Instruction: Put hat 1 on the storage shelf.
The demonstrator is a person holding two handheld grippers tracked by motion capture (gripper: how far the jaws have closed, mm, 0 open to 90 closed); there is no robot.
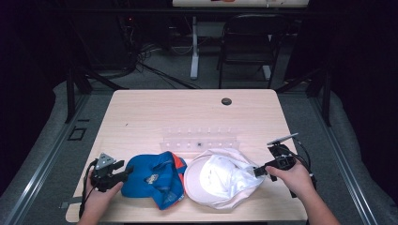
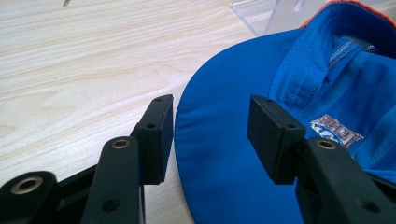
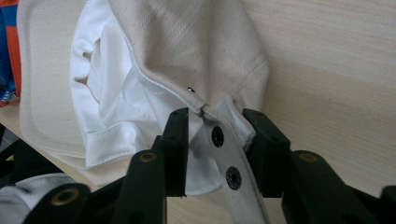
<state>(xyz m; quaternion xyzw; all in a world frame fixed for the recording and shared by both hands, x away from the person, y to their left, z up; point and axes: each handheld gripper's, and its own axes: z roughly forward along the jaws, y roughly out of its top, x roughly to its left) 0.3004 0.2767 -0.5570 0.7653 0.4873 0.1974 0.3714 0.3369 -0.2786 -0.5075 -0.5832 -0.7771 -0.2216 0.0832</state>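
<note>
Wooden worktop, dark room, two caps at the near edge
High view: blue cap left, cream cap right, touching; left tool at blue brim, right tool at cream cap's back. Left gripper view: left tool spread, straddling blue cap brim, not pinching. Right gripper view: right tool part-closed, snap strap of cream cap between jaws; firm pinch unclear

light: bright tabletop, dark surroundings | glare: white cap lining | focus: close jaws soft
</note>
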